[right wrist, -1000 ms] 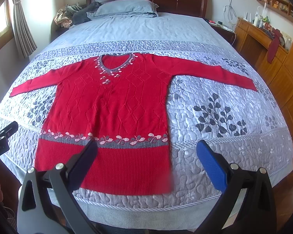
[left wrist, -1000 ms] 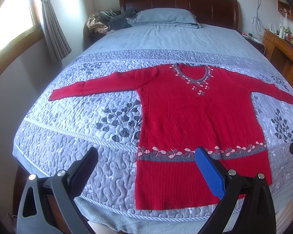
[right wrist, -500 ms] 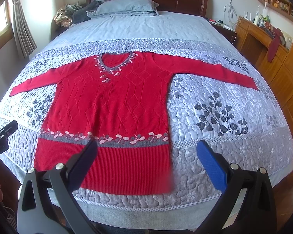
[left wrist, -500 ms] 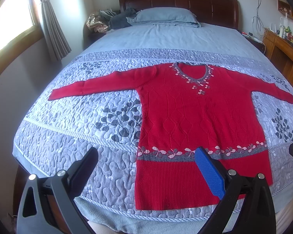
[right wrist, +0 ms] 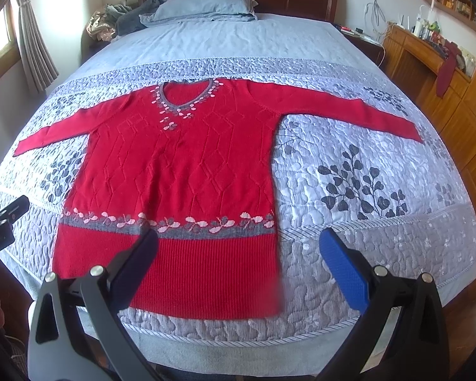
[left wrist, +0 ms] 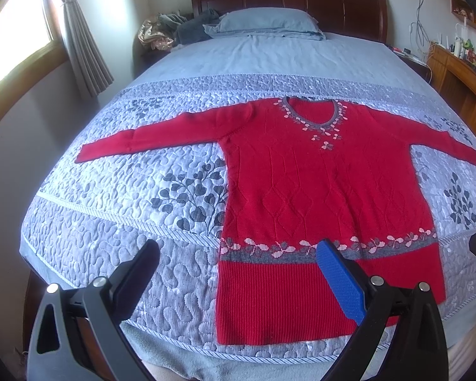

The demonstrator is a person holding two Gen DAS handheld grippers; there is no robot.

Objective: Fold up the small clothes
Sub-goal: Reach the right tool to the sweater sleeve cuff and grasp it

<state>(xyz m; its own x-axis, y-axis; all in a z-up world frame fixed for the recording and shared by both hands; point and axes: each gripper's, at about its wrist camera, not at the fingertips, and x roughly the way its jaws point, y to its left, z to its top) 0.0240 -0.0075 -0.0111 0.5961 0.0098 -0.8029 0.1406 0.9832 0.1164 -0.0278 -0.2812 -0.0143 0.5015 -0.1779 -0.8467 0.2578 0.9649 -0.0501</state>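
A red knit sweater [left wrist: 320,197] [right wrist: 181,171] lies flat and face up on the bed, both sleeves spread out sideways, its ribbed hem toward me. It has a grey flowered neckline and a grey flowered band above the hem. My left gripper [left wrist: 238,254] hovers open over the hem's left corner, holding nothing. Over the hem's right corner my right gripper [right wrist: 238,241] is open too, also with nothing in it. Each gripper's tip shows at the edge of the other's view.
The bed carries a grey quilted cover [left wrist: 117,209] with leaf prints, and a blue pillow [left wrist: 269,22] lies by the dark headboard. A clothes pile [right wrist: 123,19] sits at the far left. Wooden cabinets [right wrist: 460,101] line the right side; a curtained window [left wrist: 22,41] is on the left.
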